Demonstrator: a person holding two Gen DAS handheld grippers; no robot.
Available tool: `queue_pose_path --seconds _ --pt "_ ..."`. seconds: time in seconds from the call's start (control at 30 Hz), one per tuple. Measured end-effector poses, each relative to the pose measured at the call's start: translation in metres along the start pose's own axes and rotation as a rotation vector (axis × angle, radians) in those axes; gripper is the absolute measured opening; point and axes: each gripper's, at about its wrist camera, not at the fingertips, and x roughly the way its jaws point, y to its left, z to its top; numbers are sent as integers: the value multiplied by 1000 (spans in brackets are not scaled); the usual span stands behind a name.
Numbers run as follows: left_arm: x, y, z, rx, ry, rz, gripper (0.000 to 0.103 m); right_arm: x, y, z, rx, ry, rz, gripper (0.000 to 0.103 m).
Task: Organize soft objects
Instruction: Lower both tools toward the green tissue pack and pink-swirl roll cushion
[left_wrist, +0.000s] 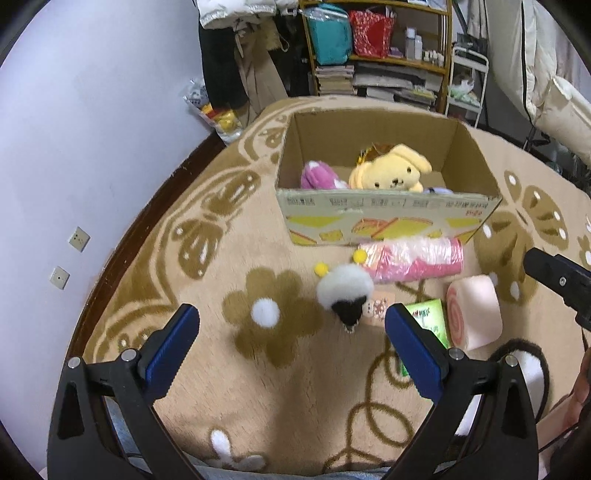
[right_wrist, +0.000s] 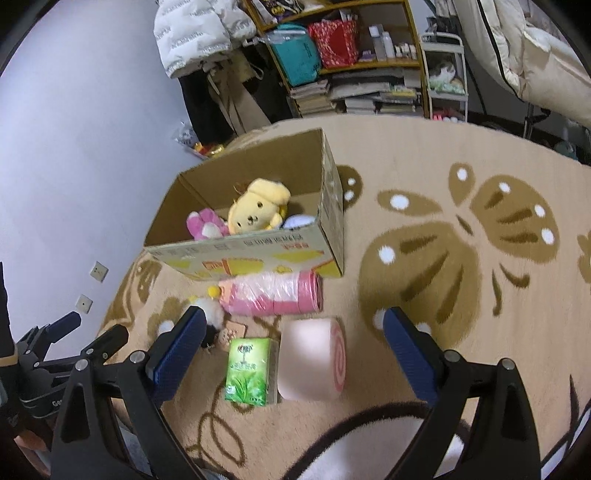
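A white and black plush (left_wrist: 343, 291) with two yellow pompoms lay on the rug (left_wrist: 221, 369), just ahead of the left gripper (left_wrist: 291, 334) and a little right of the midline between its fingers. That gripper hung above the rug with its jaws spread wide, holding nothing. A small patterned tag (left_wrist: 378, 308) lay touching the plush on its right. Further right sat a green tissue pack (right_wrist: 249, 371), and just beside it a pink swirl-roll cushion (right_wrist: 314, 360) lying on its side. Both lay between the fingers of the right gripper (right_wrist: 293, 332), the pack toward the left finger and the cushion nearer the middle; this gripper also gaped wide and empty, above them. Behind these things a pink roll of bags (right_wrist: 271, 293) lay along the front wall of a cardboard box (right_wrist: 240, 254), touching or nearly touching it. Inside the box were a yellow dog plush (right_wrist: 256, 212), a pink plush (right_wrist: 205, 225) on its left and a pale blue one (right_wrist: 297, 221) on its right. At the near edge lay a white, dark-rimmed fuzzy thing (right_wrist: 369, 454), only partly in view. Shelves (right_wrist: 347, 48) stood at the far wall.
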Motion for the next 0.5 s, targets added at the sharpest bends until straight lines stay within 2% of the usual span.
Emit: queue_pose_path --seconds 0.5 --pt "41 -26 -6 65 123 0 100 49 -18 -7 73 196 4 101"
